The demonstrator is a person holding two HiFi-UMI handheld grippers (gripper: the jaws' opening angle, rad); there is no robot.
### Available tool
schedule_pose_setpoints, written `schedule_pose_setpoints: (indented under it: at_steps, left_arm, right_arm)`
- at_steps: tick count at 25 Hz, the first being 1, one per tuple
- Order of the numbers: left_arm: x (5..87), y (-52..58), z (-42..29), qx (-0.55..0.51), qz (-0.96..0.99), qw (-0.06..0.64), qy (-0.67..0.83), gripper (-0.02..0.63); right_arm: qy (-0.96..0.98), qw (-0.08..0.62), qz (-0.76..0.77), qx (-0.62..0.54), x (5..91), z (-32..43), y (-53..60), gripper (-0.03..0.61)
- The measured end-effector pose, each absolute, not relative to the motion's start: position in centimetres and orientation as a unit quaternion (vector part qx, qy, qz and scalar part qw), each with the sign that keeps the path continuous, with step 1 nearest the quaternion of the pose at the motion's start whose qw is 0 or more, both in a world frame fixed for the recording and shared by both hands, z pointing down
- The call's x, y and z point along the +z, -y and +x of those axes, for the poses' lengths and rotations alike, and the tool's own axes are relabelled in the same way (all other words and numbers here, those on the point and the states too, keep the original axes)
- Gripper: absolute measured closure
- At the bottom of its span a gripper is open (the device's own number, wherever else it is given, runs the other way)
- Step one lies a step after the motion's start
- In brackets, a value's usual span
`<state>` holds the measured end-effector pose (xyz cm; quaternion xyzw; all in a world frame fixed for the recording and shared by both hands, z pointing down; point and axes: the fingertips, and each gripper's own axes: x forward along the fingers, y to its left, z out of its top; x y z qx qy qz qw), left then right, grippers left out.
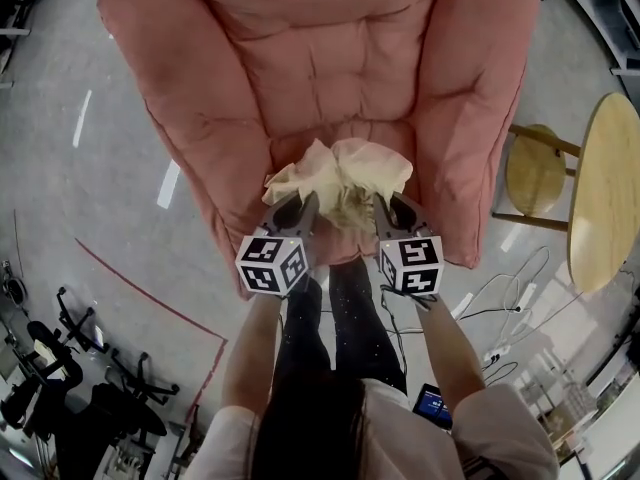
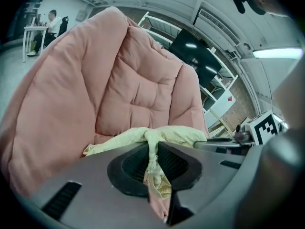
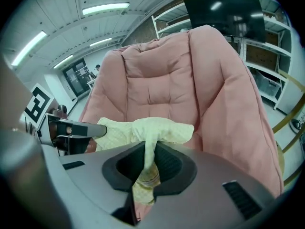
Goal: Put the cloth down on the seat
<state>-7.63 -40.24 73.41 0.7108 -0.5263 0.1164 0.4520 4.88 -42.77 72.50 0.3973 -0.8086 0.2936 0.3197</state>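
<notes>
A pale yellow cloth (image 1: 338, 176) hangs bunched between my two grippers over the front of a big pink padded chair (image 1: 330, 58). My left gripper (image 1: 300, 206) is shut on the cloth's left part; in the left gripper view the cloth (image 2: 153, 149) is pinched in the jaws. My right gripper (image 1: 386, 206) is shut on the right part, with the cloth (image 3: 148, 147) squeezed between its jaws. The pink seat cushion (image 2: 138, 94) lies just behind and below the cloth. The other gripper (image 3: 71, 128) shows at the left of the right gripper view.
A round wooden table (image 1: 605, 193) and a wooden stool (image 1: 535, 168) stand to the right of the chair. Cables (image 1: 500, 298) trail on the grey floor. Exercise equipment (image 1: 60, 368) sits at the lower left. A person (image 2: 50, 25) sits at a far desk.
</notes>
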Motion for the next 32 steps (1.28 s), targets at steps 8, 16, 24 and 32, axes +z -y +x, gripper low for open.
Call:
schedule_pose_setpoints:
  at_steps: [8,16,24,32]
  left_arm:
    - [77.0,40.8,-7.2,0.137,0.713,0.456,0.514,0.541]
    - [80.4,41.1,-6.2,0.149,0.713,0.459,0.508,0.541]
    - [83.3,42.1,-6.1,0.158,0.704,0.470,0.509,0.541]
    - [86.3,42.2,-7.4,0.173,0.684,0.481,0.521,0.541]
  right_arm:
    - [0.789,0.330,0.412,0.314,76.7,4.5,43.1,0.511]
    - [0.781,0.352,0.408,0.316,80.6,5.0,43.5,0.511]
    - [0.779,0.371,0.394,0.315,83.6,5.2,44.5,0.512]
    - [0.773,0.367,0.391,0.339,85.9,4.7,44.5,0.511]
